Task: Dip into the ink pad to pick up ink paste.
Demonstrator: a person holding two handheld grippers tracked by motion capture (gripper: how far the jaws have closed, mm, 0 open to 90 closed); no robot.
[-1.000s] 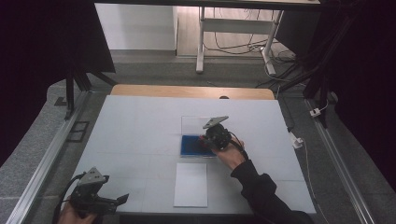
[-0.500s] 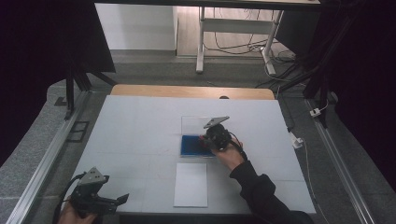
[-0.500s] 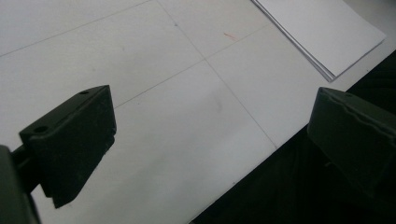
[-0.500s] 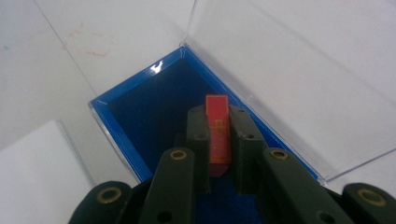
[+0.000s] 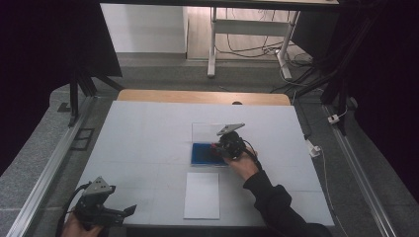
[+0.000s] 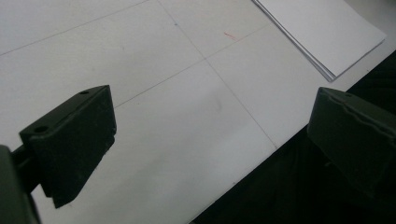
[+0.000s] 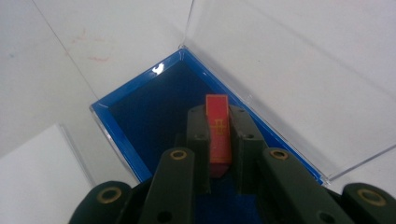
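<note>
Blue-lined box [image 5: 205, 153], its clear lid [image 7: 299, 70] lying open, is being rested on the white counter [image 5: 148, 143]; over it a red card [image 7: 218, 135] is being clamped edge-on by the right gripper [image 7: 218, 140] fingers, while the left gripper [image 6: 210, 140] fingers are being held apart near the counter's front edge.

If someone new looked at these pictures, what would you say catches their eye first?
Probably the thin red card pinched in the right tool, poised over the blue-lined tray of an open clear case near the table's middle. After that, the white paper stack at the near edge, and the left tool open over bare tabletop at the near left corner.
</note>
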